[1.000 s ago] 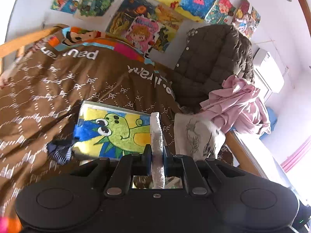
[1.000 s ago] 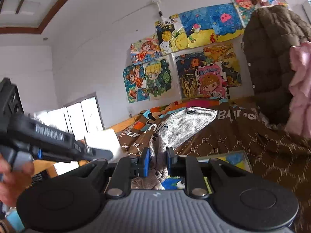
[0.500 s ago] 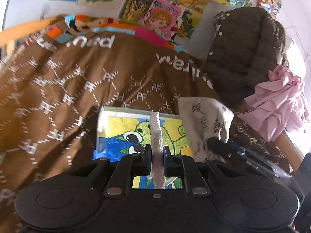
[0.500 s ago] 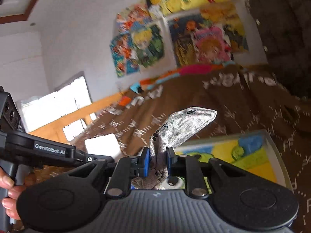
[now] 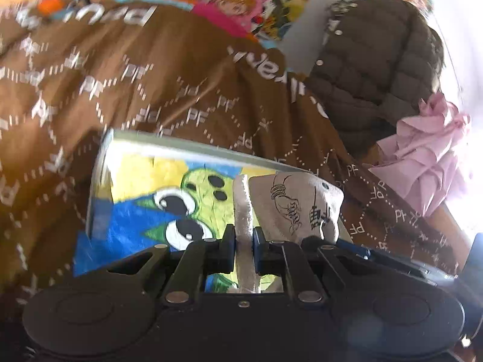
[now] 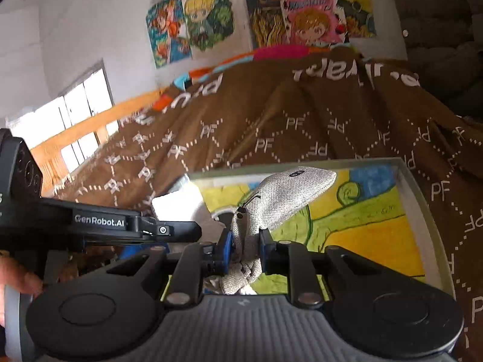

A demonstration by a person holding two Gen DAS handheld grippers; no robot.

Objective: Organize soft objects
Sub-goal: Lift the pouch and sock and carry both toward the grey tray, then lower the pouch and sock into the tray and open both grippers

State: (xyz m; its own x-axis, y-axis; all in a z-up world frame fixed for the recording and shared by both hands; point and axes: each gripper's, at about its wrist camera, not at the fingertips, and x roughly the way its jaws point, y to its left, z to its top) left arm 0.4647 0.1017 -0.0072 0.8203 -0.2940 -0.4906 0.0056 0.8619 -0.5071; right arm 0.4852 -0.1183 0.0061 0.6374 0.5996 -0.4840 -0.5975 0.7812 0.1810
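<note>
Both grippers grip cloth — right gripper (image 6: 246,249) pinches a grey woven fabric pouch (image 6: 283,194), left gripper (image 5: 244,247) a thin white cloth (image 5: 243,211) — directly above the shallow cartoon-printed tray (image 6: 421,211).

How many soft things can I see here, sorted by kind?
Grey fabric pouches: 1
White sponge pieces: 1
Brown quilts: 1
Brown puffer jackets: 1
Pink garments: 1
Total: 5

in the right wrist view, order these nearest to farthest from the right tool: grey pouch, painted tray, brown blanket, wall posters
1. grey pouch, clamped in the right tool.
2. painted tray, just beyond and below, pouch over it.
3. brown blanket, behind the tray.
4. wall posters, on the far wall, top.
</note>
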